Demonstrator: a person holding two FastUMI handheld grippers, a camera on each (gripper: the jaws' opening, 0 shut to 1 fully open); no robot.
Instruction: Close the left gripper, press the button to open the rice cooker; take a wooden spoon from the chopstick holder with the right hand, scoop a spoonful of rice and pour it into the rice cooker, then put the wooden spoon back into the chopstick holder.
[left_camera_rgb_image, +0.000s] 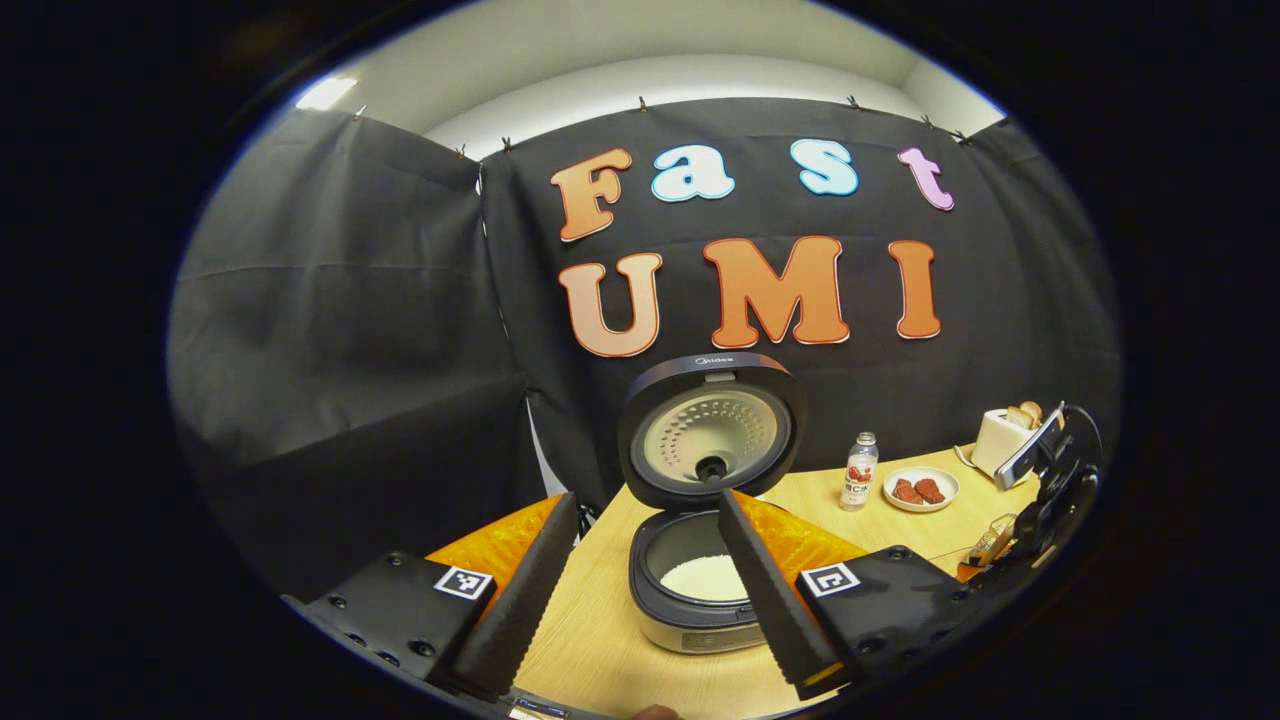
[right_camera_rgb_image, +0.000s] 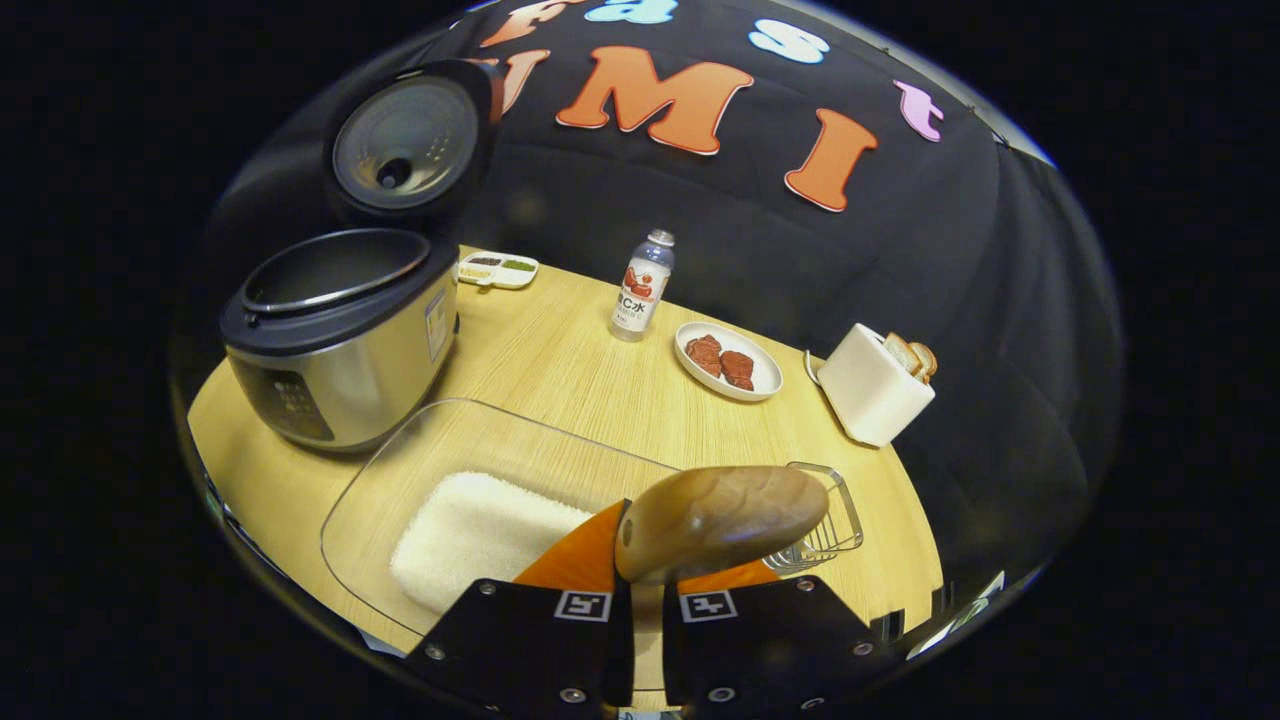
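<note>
The rice cooker (left_camera_rgb_image: 690, 620) stands open with its lid (left_camera_rgb_image: 712, 425) upright, and white rice (left_camera_rgb_image: 705, 577) lies in its pot. My left gripper (left_camera_rgb_image: 645, 590) is open in front of it, one finger on each side of the cooker, holding nothing. In the right gripper view the cooker (right_camera_rgb_image: 340, 340) is at the left. My right gripper (right_camera_rgb_image: 645, 575) is shut on the wooden spoon (right_camera_rgb_image: 720, 518), whose rounded bowl sticks out past the fingers. The spoon hangs between the glass tray (right_camera_rgb_image: 400, 450) of rice (right_camera_rgb_image: 470, 530) and the wire chopstick holder (right_camera_rgb_image: 830, 520). The far gripper (left_camera_rgb_image: 1050, 480) shows at the right.
On the wooden table stand a drink bottle (right_camera_rgb_image: 640, 285), a white plate of red pieces (right_camera_rgb_image: 728, 360), a white toaster with bread (right_camera_rgb_image: 875, 385) and a small divided dish (right_camera_rgb_image: 497, 268) behind the cooker. The table edge runs close in front of the tray.
</note>
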